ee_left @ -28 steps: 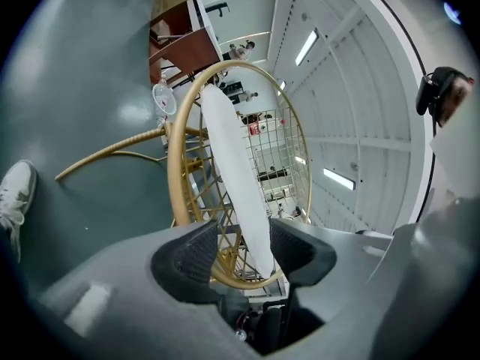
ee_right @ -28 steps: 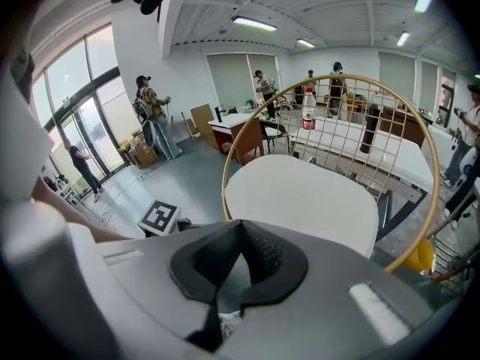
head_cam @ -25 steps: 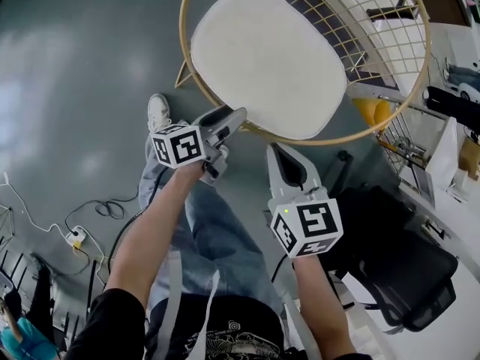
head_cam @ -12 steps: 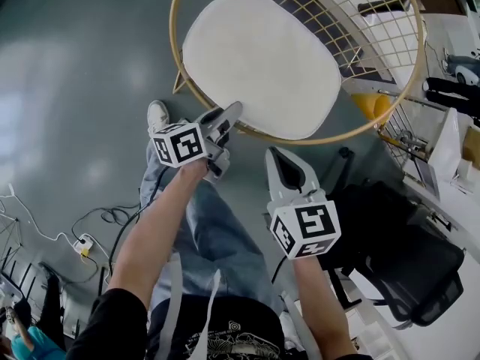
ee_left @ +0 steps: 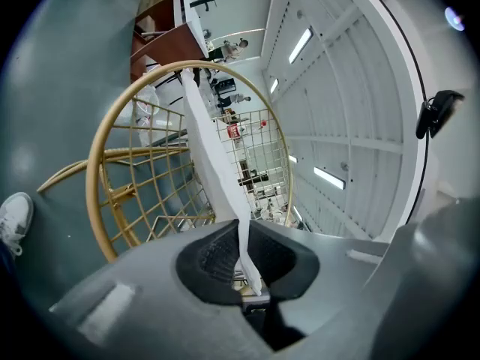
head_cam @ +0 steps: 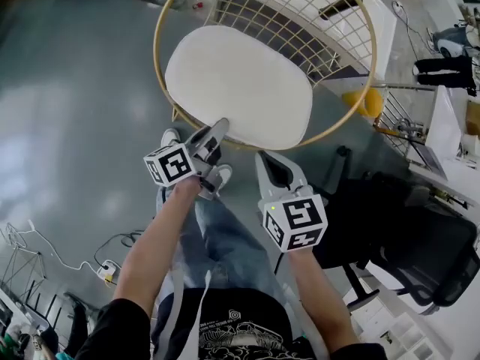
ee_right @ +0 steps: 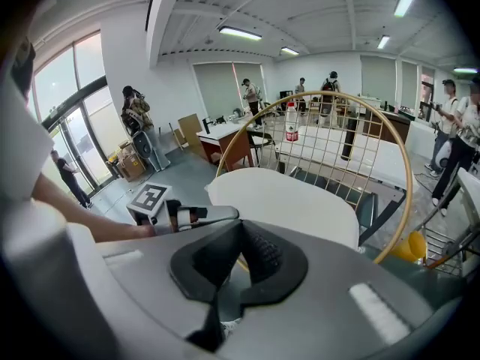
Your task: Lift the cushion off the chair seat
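while left gripper (head_cam: 217, 130) jaws, just closing, pinch cushion (head_cam: 240, 81) near edge, right gripper (head_cam: 271, 167) gapes empty beside.

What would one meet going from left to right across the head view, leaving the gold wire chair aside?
White power strip on the grey floor → left gripper, its jaws just closed further on the edge of the white oval cushion → right gripper, open → black office chair.

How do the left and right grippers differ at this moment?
The left gripper is shut on the near edge of the cushion, and its jaws have just been closing; the right gripper is open and empty. The left reaches the cushion; the right is short of it. Both point toward the chair.
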The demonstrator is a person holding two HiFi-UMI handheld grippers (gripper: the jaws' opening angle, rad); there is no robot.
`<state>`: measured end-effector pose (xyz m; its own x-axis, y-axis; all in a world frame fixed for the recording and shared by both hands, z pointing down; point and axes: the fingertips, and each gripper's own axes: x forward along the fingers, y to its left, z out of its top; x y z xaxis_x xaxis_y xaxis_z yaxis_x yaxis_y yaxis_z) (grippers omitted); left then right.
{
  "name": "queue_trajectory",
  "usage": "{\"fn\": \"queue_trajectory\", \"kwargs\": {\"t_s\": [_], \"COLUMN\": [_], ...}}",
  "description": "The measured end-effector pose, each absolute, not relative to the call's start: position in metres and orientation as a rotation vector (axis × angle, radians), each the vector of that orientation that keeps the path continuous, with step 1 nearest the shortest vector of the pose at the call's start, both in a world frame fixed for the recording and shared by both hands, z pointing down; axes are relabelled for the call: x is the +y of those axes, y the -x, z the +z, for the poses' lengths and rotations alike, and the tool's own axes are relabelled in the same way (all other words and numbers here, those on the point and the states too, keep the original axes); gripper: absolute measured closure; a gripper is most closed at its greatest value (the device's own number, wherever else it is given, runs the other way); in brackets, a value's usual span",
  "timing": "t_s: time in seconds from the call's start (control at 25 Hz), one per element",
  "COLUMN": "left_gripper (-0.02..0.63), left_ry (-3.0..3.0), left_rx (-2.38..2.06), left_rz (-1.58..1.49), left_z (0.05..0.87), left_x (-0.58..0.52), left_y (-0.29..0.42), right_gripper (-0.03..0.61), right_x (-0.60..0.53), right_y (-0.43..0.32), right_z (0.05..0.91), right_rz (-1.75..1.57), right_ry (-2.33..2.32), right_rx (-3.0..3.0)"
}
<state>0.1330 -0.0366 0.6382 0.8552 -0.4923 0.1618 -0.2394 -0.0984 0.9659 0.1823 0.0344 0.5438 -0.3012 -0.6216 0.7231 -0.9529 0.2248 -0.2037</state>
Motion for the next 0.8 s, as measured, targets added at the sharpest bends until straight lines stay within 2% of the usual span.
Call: {"fn": "queue_trajectory", "kwargs": {"t_s": [0.8], "left_gripper": [0.594], "left_ry": [-1.756], "left_rx": [-0.503], "left_rz": [-0.113], "left_z": [0.517], "left_x": [-0.079], "left_y": [-0.150], "right_gripper": [0.581], "right_x": [-0.012], "right_y": [-0.219], "right_z": [0.445], "right_rz": [0.877], "right_ry": [-1.768], "right_rx": [-2.007]}}
